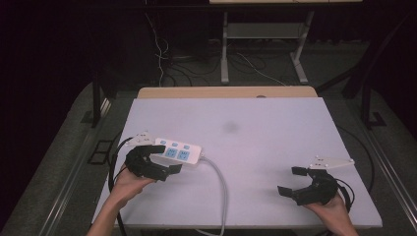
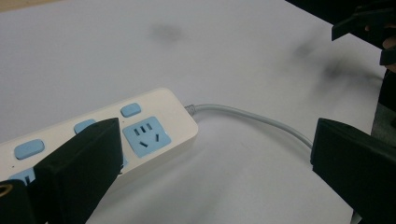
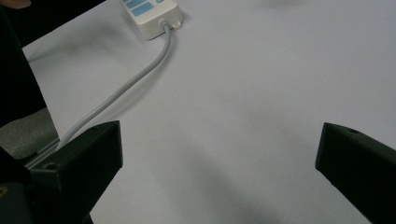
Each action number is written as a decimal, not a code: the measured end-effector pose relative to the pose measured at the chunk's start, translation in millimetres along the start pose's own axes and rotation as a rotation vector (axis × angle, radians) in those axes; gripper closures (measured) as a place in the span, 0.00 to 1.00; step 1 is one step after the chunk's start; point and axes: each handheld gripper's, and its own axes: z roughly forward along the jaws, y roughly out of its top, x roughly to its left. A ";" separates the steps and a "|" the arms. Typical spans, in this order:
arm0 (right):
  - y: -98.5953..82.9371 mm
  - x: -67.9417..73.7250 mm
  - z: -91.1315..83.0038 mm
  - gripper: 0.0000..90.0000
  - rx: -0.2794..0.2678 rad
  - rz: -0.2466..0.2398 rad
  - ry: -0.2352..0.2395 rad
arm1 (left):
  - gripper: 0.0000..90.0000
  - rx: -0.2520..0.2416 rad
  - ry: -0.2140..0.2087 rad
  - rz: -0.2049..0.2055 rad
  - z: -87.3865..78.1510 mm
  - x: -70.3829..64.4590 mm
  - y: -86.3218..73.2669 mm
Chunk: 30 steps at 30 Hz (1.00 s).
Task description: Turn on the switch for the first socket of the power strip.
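Observation:
A white power strip [image 1: 178, 152] with blue sockets and switches lies on the left of the white table top [image 1: 265, 132]. Its grey cable [image 1: 220, 184] curves off the front edge. My left gripper [image 1: 165, 158] is open, its jaws straddling the strip's near end; in the left gripper view the strip [image 2: 140, 135] lies by the left jaw and the cable [image 2: 252, 119] runs between the jaws. My right gripper [image 1: 292, 180] is open at the front right with nothing between its jaws. The right gripper view has the strip's end [image 3: 152, 16] and cable [image 3: 126, 86] far off.
A wooden board edge [image 1: 226, 92] lines the table's back. Behind it stand a metal desk frame [image 1: 265, 44] and loose cables [image 1: 162, 54] on a dark floor. A faint dark smudge [image 1: 230, 127] marks the table's middle.

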 end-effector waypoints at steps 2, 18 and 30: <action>-0.2 0.2 0.2 0.00 0.002 -0.001 0.001 | 0.01 0.008 0.001 0.001 0.4 1.5 2.2; -0.6 1.6 1.5 0.00 0.016 -0.012 0.019 | 0.01 0.083 0.004 0.045 6.9 9.6 30.5; -0.7 1.6 1.3 0.00 0.019 -0.014 0.017 | 0.01 0.127 0.009 0.064 13.1 18.3 43.8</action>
